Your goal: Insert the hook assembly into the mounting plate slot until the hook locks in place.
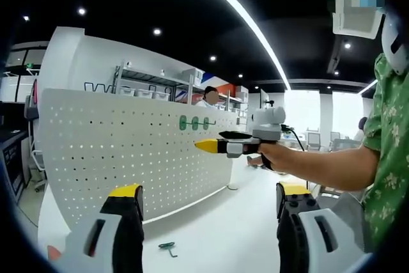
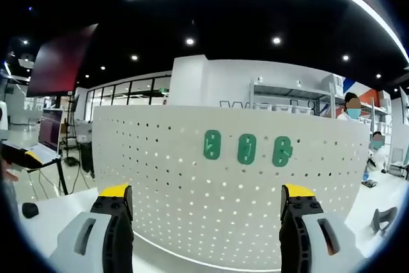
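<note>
The small green wire hook assembly lies on the white desk at six o'clock of the white perforated pegboard; it looks light, stiff and thin, best pinched at its shank. Three green mounting plates sit on the pegboard. Both the left hand-held gripper and right hand-held gripper are spread, empty.

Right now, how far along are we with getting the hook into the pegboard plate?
Done: three green plates already sit on the pegboard; whether hooks are locked in them I cannot tell. In hand: nothing. The right gripper is raised toward the board with its yellow tips together, and the left gripper is open and empty. Left: a green hook lies on the table, not yet picked up or inserted.
</note>
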{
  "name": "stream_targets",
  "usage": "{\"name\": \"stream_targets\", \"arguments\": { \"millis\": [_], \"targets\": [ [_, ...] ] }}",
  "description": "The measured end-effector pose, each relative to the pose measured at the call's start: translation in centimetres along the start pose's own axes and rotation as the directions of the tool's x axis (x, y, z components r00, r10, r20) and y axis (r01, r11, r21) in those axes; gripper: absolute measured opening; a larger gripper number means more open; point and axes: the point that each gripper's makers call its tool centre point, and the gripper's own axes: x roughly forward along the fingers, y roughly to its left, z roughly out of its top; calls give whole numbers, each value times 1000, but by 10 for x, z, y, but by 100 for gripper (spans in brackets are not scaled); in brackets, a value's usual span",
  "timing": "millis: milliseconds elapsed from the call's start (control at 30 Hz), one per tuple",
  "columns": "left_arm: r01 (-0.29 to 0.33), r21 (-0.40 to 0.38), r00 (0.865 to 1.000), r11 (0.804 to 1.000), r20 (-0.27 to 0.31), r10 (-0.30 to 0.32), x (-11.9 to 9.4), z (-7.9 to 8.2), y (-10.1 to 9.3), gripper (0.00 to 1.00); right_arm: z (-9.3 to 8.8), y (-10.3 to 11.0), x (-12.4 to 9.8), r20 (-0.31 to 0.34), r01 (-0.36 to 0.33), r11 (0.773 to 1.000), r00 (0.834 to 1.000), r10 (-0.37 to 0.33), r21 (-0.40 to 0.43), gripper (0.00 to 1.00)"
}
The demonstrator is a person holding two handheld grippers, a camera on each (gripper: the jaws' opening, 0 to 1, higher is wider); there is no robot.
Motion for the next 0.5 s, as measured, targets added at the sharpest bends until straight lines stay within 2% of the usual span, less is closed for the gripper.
{"name": "stream_targets", "arguments": {
  "millis": [500],
  "targets": [
    [-46, -4, 999, 999, -25, 46, -9, -10, -6, 88, -3, 8, -27, -5, -41, 999, 999, 41, -13, 97]
  ]
}}
